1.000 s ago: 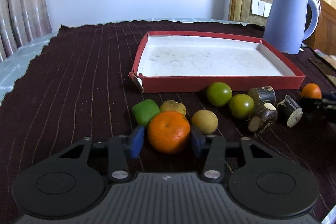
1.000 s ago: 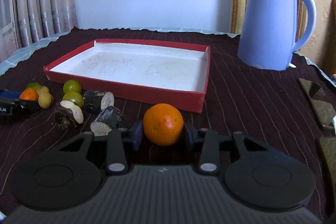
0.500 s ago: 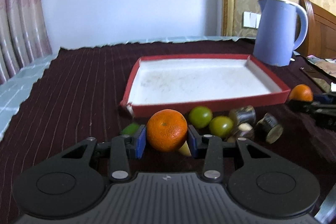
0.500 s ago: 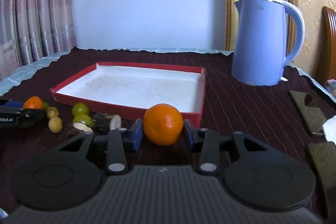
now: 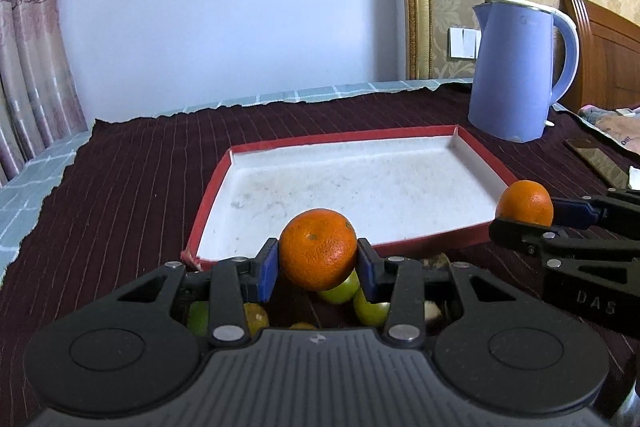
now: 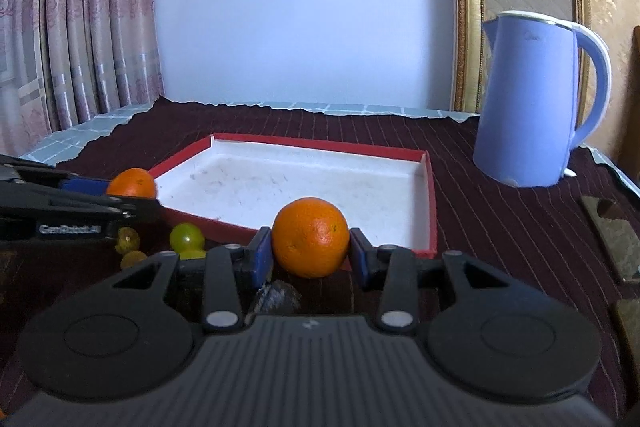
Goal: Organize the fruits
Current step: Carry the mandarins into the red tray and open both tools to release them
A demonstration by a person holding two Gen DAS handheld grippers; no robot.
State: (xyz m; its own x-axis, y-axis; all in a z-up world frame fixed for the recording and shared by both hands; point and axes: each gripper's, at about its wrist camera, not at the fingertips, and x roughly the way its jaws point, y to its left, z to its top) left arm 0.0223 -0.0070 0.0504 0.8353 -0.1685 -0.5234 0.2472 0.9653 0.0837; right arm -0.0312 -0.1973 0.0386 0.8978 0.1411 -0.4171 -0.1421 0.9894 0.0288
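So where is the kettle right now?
The blue kettle stands upright at the far right of both views, on the dark cloth, just beyond the red tray's far right corner.

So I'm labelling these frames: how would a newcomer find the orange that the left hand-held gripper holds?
Find the red tray with the white floor on the dark striped cloth. At its near left corner the left hand-held gripper clamps an orange between blue pads, raised above small green fruits. The other orange is by the tray's right corner.
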